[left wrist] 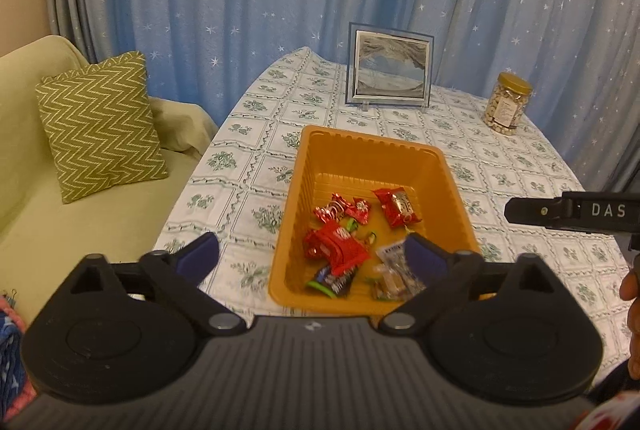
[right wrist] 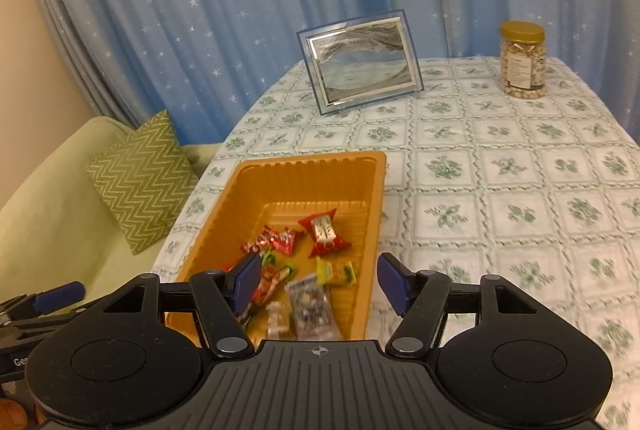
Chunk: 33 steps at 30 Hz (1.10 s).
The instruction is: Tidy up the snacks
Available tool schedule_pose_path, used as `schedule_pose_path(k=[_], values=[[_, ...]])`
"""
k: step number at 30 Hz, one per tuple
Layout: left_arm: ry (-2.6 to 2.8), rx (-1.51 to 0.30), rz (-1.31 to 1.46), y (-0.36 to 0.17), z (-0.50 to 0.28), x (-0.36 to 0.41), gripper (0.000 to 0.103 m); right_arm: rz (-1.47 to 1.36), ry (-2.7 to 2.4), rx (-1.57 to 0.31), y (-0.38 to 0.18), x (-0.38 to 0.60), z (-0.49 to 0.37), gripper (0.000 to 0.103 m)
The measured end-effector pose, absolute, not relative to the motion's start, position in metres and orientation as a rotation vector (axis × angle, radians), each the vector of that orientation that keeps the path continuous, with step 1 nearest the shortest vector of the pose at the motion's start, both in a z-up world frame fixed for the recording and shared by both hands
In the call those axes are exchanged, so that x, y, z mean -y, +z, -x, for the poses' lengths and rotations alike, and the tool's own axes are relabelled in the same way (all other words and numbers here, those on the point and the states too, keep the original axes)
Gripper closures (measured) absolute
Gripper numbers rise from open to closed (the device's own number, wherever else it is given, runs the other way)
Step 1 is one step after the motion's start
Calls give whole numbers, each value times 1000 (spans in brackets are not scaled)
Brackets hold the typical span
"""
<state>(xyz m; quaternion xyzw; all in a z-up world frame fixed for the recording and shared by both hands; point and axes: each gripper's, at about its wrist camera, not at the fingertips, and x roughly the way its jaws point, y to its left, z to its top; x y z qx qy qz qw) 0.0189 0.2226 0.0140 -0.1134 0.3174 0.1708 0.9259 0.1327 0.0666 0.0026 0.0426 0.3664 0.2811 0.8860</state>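
Observation:
An orange plastic tray (left wrist: pixel 352 154) (right wrist: pixel 280 174) sits on the table and holds several snack packets: red wrappers (left wrist: pixel 336 248) (right wrist: pixel 324 232), a clear packet (left wrist: pixel 394 276) (right wrist: pixel 310 306) and a yellow one (right wrist: pixel 336 272). My left gripper (left wrist: pixel 312 258) is open and empty, held above the tray's near end. My right gripper (right wrist: pixel 318 282) is open and empty above the tray's near right side. The right gripper's finger (left wrist: pixel 560 214) shows at the right edge of the left wrist view. The left gripper's fingertip (right wrist: pixel 56 296) shows at the lower left of the right wrist view.
The table has a white cloth with green flowers (left wrist: pixel 520 166) (right wrist: pixel 500 190). A framed picture (left wrist: pixel 390 68) (right wrist: pixel 360 62) and a jar of nuts with a gold lid (left wrist: pixel 508 104) (right wrist: pixel 522 60) stand at the back. A green sofa with a zigzag cushion (left wrist: pixel 100 126) (right wrist: pixel 140 182) is left of the table.

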Motion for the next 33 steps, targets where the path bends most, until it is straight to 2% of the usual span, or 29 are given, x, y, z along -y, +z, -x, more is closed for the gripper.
schedule_pose_path(k=[9, 17, 33], values=[[336, -631, 222, 24, 19, -191, 0, -117, 549, -741, 13, -35, -82, 19], [356, -605, 202, 33, 44, -171, 0, -111, 512, -779, 8, -15, -49, 18], [352, -665, 227, 35, 71, -140, 0, -9, 449, -788, 5, 8, 1, 18]])
